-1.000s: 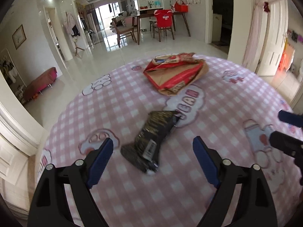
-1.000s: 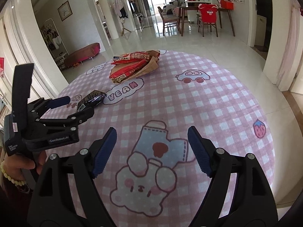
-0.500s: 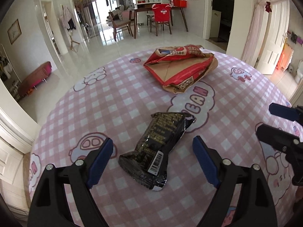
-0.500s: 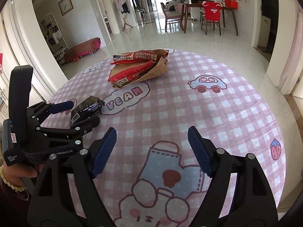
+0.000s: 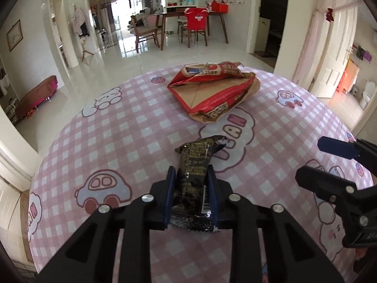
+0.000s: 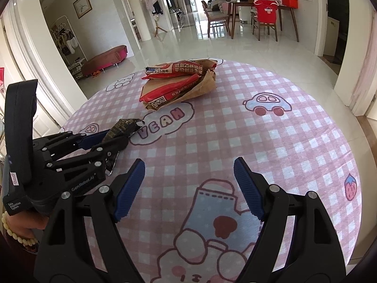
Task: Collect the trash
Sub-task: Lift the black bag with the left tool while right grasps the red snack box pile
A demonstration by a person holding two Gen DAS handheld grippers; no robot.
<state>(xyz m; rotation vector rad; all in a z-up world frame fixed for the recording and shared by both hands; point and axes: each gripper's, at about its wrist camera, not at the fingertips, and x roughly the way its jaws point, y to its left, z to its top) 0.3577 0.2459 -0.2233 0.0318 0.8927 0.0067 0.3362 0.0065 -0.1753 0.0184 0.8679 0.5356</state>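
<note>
A black snack wrapper (image 5: 196, 162) lies on the round table with the pink checked cloth (image 5: 117, 141). My left gripper (image 5: 190, 171) has its jaws closing on the wrapper, and both blue pads press its sides near the barcode end. The right wrist view shows the same wrapper (image 6: 124, 126) sticking out of the left gripper (image 6: 113, 139). My right gripper (image 6: 188, 165) stands open over the cloth (image 6: 282, 141) with nothing between its fingers; in the left wrist view it (image 5: 315, 160) sits at the right edge. A crumpled red and brown paper bag (image 5: 212, 92) (image 6: 174, 85) lies further back.
A hand with a bead bracelet (image 6: 16, 226) holds the left gripper. The table's rim curves all around, with tiled floor beyond. A wooden dining table with chairs (image 5: 193, 23) stands far back, and a low red bench (image 5: 37, 96) is on the left.
The left jaws have gone from wide apart to pressing on the black wrapper. The right gripper moved slightly and stays open.
</note>
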